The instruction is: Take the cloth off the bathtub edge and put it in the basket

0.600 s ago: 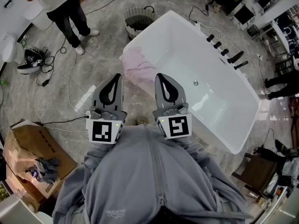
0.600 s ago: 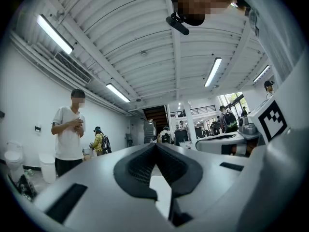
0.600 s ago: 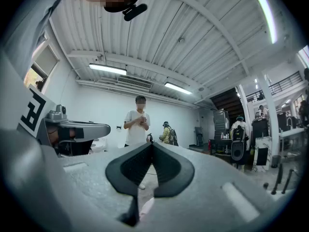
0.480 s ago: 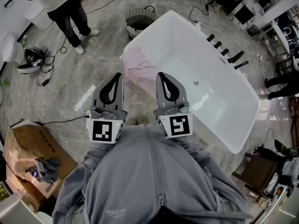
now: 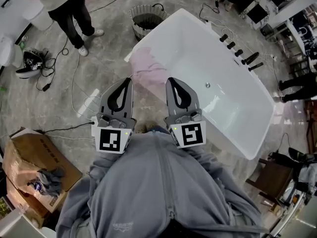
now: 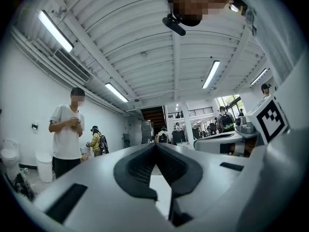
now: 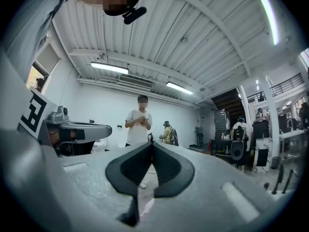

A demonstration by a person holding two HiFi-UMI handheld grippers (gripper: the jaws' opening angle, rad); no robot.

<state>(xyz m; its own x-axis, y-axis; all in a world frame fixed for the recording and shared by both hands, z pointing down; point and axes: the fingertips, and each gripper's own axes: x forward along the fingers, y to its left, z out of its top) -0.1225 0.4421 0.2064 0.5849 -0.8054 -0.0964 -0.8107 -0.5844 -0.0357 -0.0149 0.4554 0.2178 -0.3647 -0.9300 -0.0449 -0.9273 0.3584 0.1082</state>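
Grey left gripper (image 5: 127,80), right gripper (image 5: 170,80) level

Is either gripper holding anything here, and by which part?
Nothing is held. Left gripper and right gripper are shut and empty; the cloth lies on the bathtub edge.

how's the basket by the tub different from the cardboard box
The basket is round with pale ribbed walls; the cardboard box is brown and angular. The basket stands at the far corner of the bathtub; the box sits far from it, at the head view's lower left. The basket's inside looks dark; the box holds crumpled grey fabric. Both stand on the floor, open on top.
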